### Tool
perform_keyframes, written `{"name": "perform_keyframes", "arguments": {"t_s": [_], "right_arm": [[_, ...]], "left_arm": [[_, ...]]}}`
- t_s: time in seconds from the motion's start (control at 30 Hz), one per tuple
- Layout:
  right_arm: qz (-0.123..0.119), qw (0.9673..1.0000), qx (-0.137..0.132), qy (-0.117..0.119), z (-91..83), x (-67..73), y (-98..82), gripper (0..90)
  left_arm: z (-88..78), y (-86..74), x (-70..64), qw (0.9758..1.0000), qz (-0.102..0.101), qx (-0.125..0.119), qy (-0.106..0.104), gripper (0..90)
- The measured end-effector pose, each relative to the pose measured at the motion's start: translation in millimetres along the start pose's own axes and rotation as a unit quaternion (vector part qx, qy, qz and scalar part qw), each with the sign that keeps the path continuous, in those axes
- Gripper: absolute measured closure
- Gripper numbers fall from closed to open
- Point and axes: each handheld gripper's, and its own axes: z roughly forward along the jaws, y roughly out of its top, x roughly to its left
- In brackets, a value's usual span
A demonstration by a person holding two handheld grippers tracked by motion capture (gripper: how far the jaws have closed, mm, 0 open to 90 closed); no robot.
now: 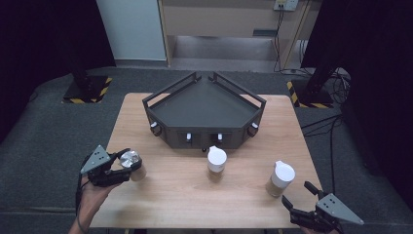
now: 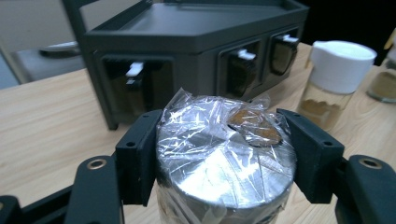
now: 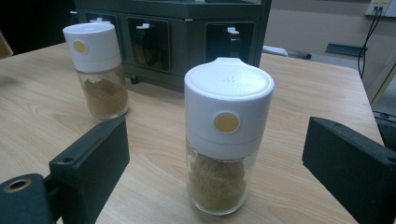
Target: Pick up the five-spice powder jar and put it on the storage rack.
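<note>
My left gripper (image 1: 125, 166) (image 2: 226, 158) is shut on a spice jar with a silver lid wrapped in clear film (image 1: 132, 164) (image 2: 224, 158), at the table's left edge; its jaws press both sides of the lid. A white-capped jar of brown powder (image 1: 281, 178) (image 3: 227, 135) stands at the front right. My right gripper (image 1: 298, 194) (image 3: 215, 158) is open just in front of it, its jaws apart on either side without touching. A second white-capped jar (image 1: 216, 163) (image 3: 97, 69) (image 2: 335, 79) stands at the table's middle, in front of the dark rack (image 1: 204, 105) (image 2: 187, 42) (image 3: 187, 28).
The dark angular rack with a railed tray top and several small front compartments sits at the back centre of the wooden table (image 1: 175, 195). Bare wood lies between the jars. Grey carpet and cables surround the table.
</note>
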Motion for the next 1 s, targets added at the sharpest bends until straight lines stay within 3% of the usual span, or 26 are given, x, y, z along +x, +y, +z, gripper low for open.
{"name": "perform_keyframes", "arguments": {"t_s": [0.27,0.53,0.7,1.0], "right_arm": [[0.0,1.0,0.0,0.002,-0.1,-0.7,-0.1,7.3],[0.001,1.0,0.0,0.003,-0.2,-1.1,-0.2,7.0],[0.001,1.0,-0.005,0.005,-0.5,-1.0,-1.1,6.4],[0.01,0.9999,-0.002,0.008,0.1,-3.4,-1.4,4.2]], "left_arm": [[15.8,34.3,-0.3,0.9994,0.013,0.001,-0.033,33.6],[28.1,64.8,-4.4,0.9988,0.024,-0.004,-0.043,33.6],[36.4,80.2,-5.5,0.9986,0.015,-0.012,-0.048,33.6],[53.4,108.7,-6.0,0.9984,0.016,-0.018,-0.051,33.6]]}}
